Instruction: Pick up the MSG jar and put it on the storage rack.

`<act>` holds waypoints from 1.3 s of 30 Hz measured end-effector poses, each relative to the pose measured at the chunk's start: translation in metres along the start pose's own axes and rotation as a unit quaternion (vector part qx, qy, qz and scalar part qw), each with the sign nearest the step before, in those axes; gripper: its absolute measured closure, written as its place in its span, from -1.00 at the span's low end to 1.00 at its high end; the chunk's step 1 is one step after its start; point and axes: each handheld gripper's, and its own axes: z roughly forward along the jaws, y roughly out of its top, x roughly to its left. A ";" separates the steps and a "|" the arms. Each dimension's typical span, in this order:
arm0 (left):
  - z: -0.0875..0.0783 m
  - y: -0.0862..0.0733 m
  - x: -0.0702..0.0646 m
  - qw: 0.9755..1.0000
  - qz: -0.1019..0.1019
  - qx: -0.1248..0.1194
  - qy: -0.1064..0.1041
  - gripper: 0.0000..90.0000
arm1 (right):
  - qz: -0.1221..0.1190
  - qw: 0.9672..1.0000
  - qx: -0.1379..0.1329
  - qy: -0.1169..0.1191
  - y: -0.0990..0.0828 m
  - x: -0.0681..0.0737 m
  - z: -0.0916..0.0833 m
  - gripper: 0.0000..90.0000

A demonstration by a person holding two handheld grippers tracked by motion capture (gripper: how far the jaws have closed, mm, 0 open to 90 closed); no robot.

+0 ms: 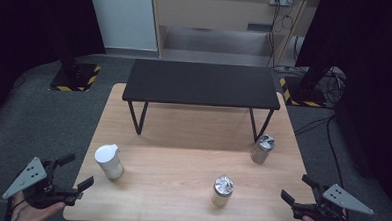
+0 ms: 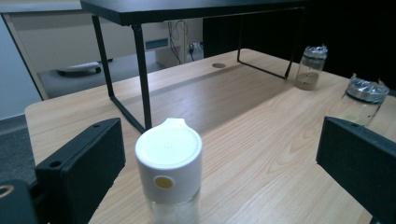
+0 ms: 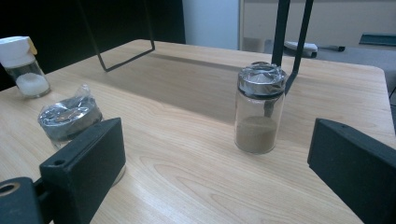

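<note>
Three small glass jars stand on the wooden table. A white-capped jar stands at the left, close ahead of my left gripper, which is open and hangs at the table's left front corner. In the left gripper view that jar stands just before the wide-apart jaws of the left gripper. A silver-lidded jar stands at front centre, another at the right. My right gripper is open at the right front corner. Its view shows the brown-powder jar ahead of the right gripper.
A low black shelf on thin metal legs spans the back half of the table. Grey floor surrounds the table, with stands on striped bases at both back sides. The plastic-wrapped silver-lidded jar stands beside the right gripper's left jaw.
</note>
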 end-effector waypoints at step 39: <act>0.060 -0.006 0.047 0.998 -0.005 0.059 -0.021 -0.97 | 0.002 1.000 -0.001 0.000 -0.001 0.000 0.001 -0.88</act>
